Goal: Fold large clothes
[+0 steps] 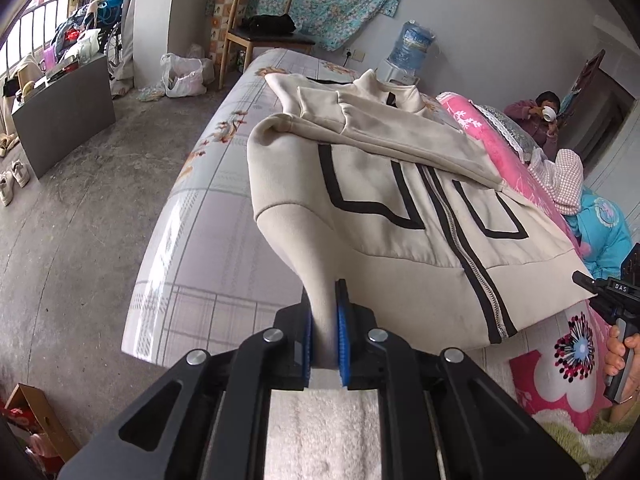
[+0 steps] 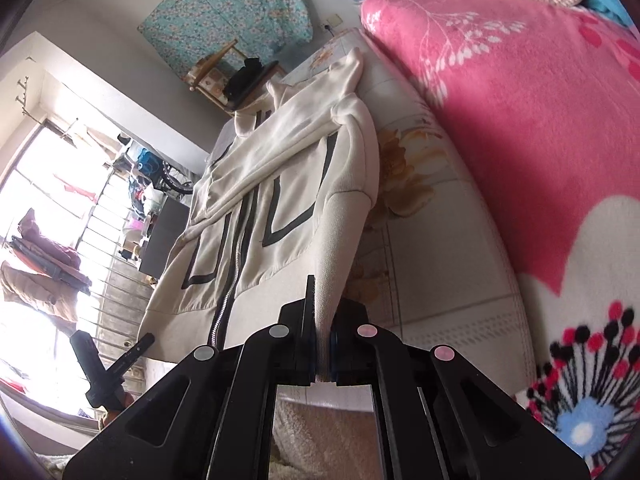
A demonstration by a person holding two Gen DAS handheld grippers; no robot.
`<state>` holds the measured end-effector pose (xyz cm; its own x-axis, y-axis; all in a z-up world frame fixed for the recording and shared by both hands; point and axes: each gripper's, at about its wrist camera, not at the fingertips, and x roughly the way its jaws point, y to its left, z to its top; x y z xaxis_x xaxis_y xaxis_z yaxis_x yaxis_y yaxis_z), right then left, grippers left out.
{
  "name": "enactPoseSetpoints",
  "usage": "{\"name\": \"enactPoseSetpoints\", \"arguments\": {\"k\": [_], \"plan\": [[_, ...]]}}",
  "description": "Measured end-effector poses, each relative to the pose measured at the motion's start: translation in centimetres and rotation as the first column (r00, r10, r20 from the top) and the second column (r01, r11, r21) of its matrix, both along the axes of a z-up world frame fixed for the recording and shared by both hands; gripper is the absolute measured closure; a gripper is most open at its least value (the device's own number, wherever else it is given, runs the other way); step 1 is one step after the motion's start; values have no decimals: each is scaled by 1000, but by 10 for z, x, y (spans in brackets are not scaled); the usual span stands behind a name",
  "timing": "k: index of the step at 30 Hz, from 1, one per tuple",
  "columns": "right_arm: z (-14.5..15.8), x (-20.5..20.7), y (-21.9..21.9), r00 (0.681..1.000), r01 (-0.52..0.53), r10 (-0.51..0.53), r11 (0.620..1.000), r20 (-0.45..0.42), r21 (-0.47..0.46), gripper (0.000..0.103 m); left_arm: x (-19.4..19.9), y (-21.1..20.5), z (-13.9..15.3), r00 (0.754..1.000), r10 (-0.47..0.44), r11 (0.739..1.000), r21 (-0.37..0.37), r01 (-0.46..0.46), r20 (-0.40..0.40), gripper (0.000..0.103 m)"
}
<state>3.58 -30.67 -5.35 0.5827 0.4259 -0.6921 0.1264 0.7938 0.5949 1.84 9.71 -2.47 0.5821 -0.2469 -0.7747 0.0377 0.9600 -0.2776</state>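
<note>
A cream zip jacket (image 1: 400,216) with black stripes lies front up on the bed, both sleeves folded across its chest. My left gripper (image 1: 325,320) is shut on the jacket's bottom left hem corner, lifted a little off the bed. My right gripper (image 2: 322,320) is shut on the bottom right hem corner of the same jacket (image 2: 280,184), also raised. The right gripper also shows at the right edge of the left wrist view (image 1: 592,282); the left gripper shows at lower left in the right wrist view (image 2: 132,354).
The bed (image 1: 208,208) has a pale floral sheet. A pink flowered blanket (image 2: 520,128) lies along its far side with pillows and clothes. A person (image 1: 544,116) sits beyond it. A wooden chair (image 1: 264,36), a grey cabinet (image 1: 64,120) and bags stand on the concrete floor.
</note>
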Motion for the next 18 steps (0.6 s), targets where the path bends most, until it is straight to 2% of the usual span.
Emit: {"name": "enactPoseSetpoints", "arguments": {"k": [6, 8, 10, 14, 15, 16, 18], "plan": [[-40, -3, -2, 993, 9, -9, 1000, -121, 1, 93, 7, 12, -33, 992, 30, 997, -70, -38, -121, 89], [-40, -3, -3, 992, -6, 5, 1000, -125, -9, 80, 2, 18, -31, 992, 25, 993, -110, -39, -120, 88], [-38, -4, -3, 993, -26, 24, 1000, -120, -14, 74, 0, 20, -30, 993, 20, 993, -114, -34, -120, 87], [-44, -7, 1, 990, -40, 37, 999, -132, -14, 75, -4, 17, -37, 989, 29, 995, -86, -42, -148, 87], [-46, -8, 3, 990, -38, 36, 999, -133, -12, 80, -5, 16, -38, 989, 32, 996, -77, -44, -143, 87], [-47, -9, 4, 990, -37, 35, 999, -135, -12, 92, -6, 14, -37, 990, 33, 997, -68, -42, -136, 87], [-46, -10, 5, 990, -34, 31, 999, -136, -21, 98, -8, 11, -31, 994, 26, 998, -52, -32, -105, 91]]}}
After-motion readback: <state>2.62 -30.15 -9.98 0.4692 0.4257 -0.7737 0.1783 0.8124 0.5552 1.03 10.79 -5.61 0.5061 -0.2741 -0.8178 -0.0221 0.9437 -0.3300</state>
